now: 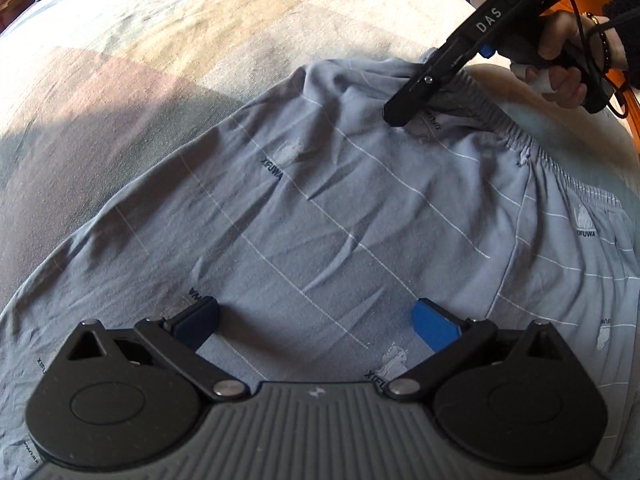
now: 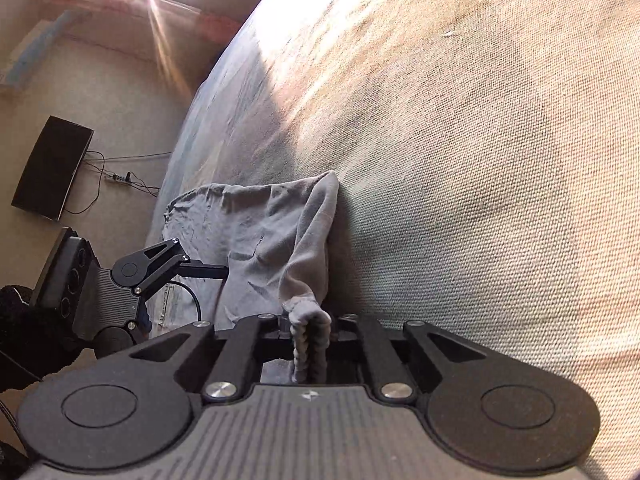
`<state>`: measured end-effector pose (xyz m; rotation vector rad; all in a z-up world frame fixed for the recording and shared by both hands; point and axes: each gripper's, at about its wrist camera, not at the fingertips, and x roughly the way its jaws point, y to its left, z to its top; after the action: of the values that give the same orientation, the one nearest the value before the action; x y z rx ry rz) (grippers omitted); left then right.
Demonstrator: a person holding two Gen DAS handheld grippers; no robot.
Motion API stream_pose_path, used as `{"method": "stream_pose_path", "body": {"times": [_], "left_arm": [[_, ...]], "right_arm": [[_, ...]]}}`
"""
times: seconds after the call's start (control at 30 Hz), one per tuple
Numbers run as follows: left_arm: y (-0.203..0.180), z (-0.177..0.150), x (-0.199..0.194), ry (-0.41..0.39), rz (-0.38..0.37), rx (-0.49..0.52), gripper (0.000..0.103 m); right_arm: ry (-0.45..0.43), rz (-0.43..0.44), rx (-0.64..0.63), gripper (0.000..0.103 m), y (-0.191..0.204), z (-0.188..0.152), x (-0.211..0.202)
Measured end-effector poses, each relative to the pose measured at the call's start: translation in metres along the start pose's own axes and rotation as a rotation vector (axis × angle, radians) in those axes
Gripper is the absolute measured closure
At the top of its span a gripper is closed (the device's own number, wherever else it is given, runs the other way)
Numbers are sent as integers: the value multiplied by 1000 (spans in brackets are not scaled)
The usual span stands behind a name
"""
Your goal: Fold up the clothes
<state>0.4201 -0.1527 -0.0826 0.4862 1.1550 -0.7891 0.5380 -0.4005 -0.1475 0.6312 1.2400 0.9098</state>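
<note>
Low sun glare, long shadows, fisheye warping

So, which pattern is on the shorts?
Grey-blue shorts with thin white grid lines; left wrist view.

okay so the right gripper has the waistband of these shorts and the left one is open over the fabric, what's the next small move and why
Probably lower the left gripper and close it on the shorts. Its jaws stand wide apart above the cloth, gripping nothing, while the right gripper is shut on the bunched waistband. With only one end held, a fold would likely drag crooked.

Dark wall screen (image 2: 52,168), trailing cables and power strip (image 2: 118,178) beside coarse woven bedcover (image 2: 480,160).
</note>
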Motion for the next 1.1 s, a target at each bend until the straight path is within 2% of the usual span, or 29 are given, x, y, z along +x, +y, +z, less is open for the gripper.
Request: {"method": "stream_pose_path", "body": {"times": [0.03, 0.07, 0.2, 0.27, 0.33, 0.57, 0.77, 0.93, 1.1], "left_arm": [[0, 0, 0, -3, 0, -1, 1], [0, -1, -1, -5, -1, -1, 1], [1, -2, -2, -16, -2, -3, 1], [2, -2, -3, -17, -4, -3, 1], [3, -1, -4, -16, -8, -3, 1], [5, -3, -6, -34, -8, 0, 1], [8, 0, -13, -34, -16, -17, 1], [2, 0, -26, -42, 19, 9, 2], [-8, -6, -40, -56, 33, 12, 2]], "right_arm": [[-8, 15, 15, 75, 0, 0, 0], [-16, 20, 18, 74, 0, 0, -1], [-45, 17, 14, 74, 5, 1, 3], [-45, 3, 11, 79, 6, 1, 5], [-43, -12, 7, 97, 6, 2, 6], [-38, -69, -19, 98, 12, 3, 11], [-14, -167, -113, 95, 35, 4, 15], [24, -280, -213, 95, 58, 3, 17], [74, -439, -405, 95, 94, -11, 29]]}}
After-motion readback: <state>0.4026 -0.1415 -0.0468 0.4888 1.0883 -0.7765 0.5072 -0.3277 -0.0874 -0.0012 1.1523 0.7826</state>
